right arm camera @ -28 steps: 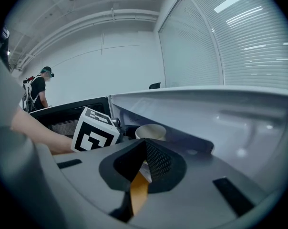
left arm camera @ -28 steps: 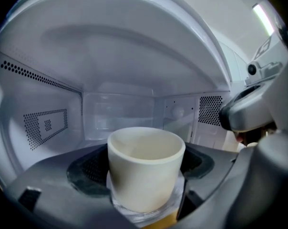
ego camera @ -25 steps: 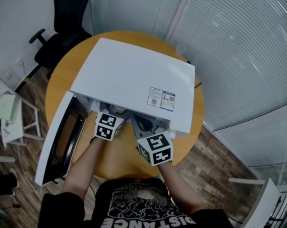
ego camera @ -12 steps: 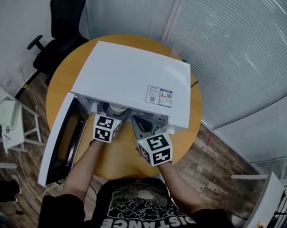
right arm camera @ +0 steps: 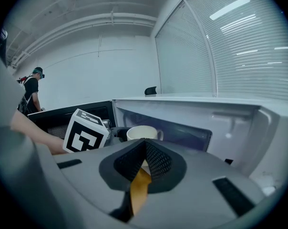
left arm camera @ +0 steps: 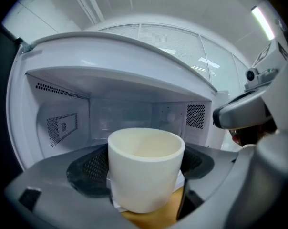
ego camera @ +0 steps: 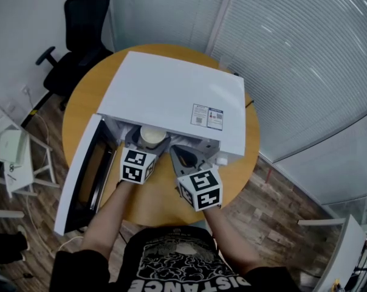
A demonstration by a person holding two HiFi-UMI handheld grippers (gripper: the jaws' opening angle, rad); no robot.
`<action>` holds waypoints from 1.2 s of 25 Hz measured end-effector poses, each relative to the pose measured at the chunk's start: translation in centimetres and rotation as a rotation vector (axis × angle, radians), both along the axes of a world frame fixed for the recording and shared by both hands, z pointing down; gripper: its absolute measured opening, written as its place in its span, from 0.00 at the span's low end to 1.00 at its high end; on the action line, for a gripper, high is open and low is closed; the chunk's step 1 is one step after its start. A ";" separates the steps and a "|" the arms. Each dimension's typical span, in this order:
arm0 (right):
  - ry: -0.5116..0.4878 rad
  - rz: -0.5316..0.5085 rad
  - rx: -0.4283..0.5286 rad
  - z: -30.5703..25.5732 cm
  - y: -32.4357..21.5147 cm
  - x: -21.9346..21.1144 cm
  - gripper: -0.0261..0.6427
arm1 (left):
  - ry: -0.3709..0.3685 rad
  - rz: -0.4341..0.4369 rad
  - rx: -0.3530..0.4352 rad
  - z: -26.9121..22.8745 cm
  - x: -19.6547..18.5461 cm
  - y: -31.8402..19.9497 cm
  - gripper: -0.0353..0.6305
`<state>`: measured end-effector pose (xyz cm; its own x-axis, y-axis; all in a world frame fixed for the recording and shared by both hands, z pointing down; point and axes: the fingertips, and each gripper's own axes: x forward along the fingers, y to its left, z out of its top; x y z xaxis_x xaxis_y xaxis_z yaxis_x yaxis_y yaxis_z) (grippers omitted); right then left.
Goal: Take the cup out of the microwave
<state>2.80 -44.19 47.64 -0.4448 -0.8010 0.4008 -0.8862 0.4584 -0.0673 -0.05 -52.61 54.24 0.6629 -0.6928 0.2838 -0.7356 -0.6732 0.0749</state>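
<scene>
A cream cup (ego camera: pixel 152 136) sits just at the mouth of the white microwave (ego camera: pixel 171 102), whose door (ego camera: pixel 80 178) hangs open to the left. My left gripper (ego camera: pixel 150 145) is shut on the cup. In the left gripper view the cup (left arm camera: pixel 145 168) fills the space between the jaws, with the microwave cavity (left arm camera: pixel 125 111) behind it. My right gripper (ego camera: pixel 177 152) is shut and empty, just right of the cup. From the right gripper view, the cup (right arm camera: pixel 141 133) shows beyond the closed right gripper (right arm camera: pixel 145 147), beside the left gripper's marker cube (right arm camera: pixel 85 130).
The microwave stands on a round wooden table (ego camera: pixel 153 202). A black office chair (ego camera: pixel 80 35) is behind it at the left, a small white stand (ego camera: pixel 13 154) further left. Blinds cover the glass wall (ego camera: pixel 305 59) on the right. A person (right arm camera: pixel 32 92) stands far off.
The left gripper has drawn back toward me with the cup, which was hidden under the microwave's top and now shows fully at the opening. The right gripper has barely moved.
</scene>
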 end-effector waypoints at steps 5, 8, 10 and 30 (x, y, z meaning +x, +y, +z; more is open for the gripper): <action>0.000 0.013 0.007 -0.2 0.8 -0.6 0.06 | 0.014 0.001 -0.015 -0.3 -0.8 1.2 0.71; 0.001 0.019 0.013 -0.3 1.4 -1.0 0.06 | 0.014 0.003 -0.014 -0.4 -1.3 1.9 0.71; 0.001 0.025 0.014 -0.3 1.7 -1.1 0.06 | 0.012 0.005 -0.013 -0.4 -1.4 2.4 0.71; -0.016 0.064 0.024 -0.7 3.9 -1.2 0.06 | 0.041 -0.015 -0.007 -2.6 -2.3 6.3 0.71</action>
